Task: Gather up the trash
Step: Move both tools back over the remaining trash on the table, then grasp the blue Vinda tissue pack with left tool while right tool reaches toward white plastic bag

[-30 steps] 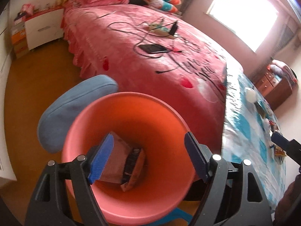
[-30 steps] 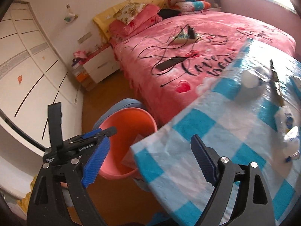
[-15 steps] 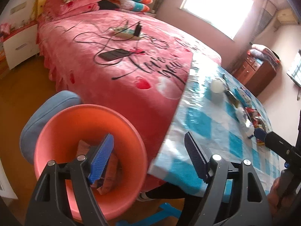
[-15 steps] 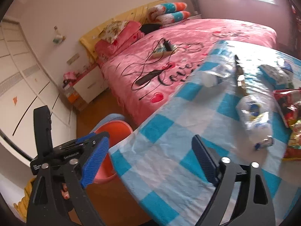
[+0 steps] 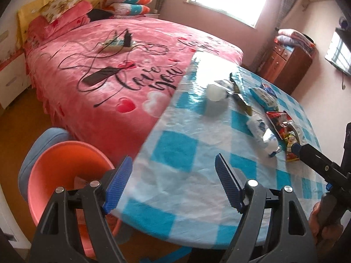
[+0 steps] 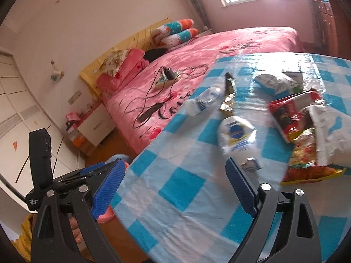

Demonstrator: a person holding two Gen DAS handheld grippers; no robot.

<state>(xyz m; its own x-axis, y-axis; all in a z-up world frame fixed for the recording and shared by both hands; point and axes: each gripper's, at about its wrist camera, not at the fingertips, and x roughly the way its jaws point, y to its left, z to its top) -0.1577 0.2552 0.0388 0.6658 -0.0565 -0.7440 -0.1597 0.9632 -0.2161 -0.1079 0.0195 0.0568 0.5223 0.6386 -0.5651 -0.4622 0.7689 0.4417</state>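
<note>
Trash (image 6: 291,118) lies scattered across a table (image 5: 175,153) covered in a blue-and-white checked cloth, the landmark of this bedroom scene. Beyond the table's far edge stretches a pink bed (image 5: 122,65), with a power strip (image 5: 116,43) and a dark phone (image 5: 98,76) resting on its cover. Below the table's near-left corner stands an orange bin (image 5: 65,171), holding a few scraps, against a blue cushion (image 5: 41,146). On the table's right half sit red and yellow snack wrappers (image 6: 307,153), a crumpled white bag (image 6: 333,135) touching them, and a plastic bottle (image 6: 237,135) lying on its side just beside them; a 2nd, smaller bottle (image 6: 204,103) lies toward the table's bed-side edge. The left gripper (image 5: 173,186) hangs over the table's near corner, its 2 blue pads spread and empty. The right gripper (image 6: 173,190) hovers over the table's near edge, likewise released, nothing between its pads.
</note>
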